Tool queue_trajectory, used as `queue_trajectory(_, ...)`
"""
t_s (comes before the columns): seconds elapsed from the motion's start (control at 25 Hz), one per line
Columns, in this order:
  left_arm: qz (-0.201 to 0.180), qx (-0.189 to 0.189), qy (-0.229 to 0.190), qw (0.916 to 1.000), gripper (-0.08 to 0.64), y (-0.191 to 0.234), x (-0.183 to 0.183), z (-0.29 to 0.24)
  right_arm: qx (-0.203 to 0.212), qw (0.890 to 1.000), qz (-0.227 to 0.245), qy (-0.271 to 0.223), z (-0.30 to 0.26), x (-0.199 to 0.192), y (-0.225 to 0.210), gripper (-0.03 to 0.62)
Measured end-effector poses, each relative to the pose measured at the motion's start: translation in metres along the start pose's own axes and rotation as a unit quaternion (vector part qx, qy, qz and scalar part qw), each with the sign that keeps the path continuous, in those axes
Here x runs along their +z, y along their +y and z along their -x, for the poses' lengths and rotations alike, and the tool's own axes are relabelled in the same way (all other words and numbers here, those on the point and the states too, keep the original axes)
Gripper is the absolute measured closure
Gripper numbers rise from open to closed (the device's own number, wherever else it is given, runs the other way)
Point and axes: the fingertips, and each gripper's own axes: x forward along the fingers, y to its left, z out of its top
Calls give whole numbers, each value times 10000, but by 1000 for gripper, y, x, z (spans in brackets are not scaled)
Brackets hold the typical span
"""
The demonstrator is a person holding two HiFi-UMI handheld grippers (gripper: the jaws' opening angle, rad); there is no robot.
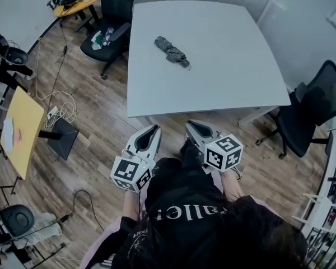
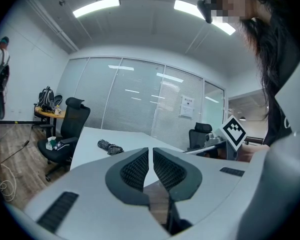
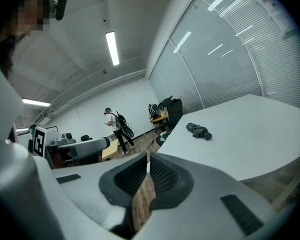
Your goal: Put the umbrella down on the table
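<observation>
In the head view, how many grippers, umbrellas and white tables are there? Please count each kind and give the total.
Grey two-jaw grippers with marker cubes: 2, the left gripper and the right gripper
Dark folded fabric umbrella: 1
White square table: 1
Total: 4

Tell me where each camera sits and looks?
Head view: on the person's head, facing steeply down at table, umbrella, left gripper, right gripper, person's dark top.
Left gripper view: on that gripper, facing along its shut jaws toward the table; person's hair shows.
Right gripper view: on that gripper, facing along its shut jaws toward the table; left gripper shows.
All share the umbrella on the table.
</observation>
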Motion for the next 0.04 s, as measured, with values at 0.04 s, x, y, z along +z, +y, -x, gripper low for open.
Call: queue_trajectory(0.04,-12,3,0,10000,531,0,0,0,2,10000,0,-6,1,0,0,560)
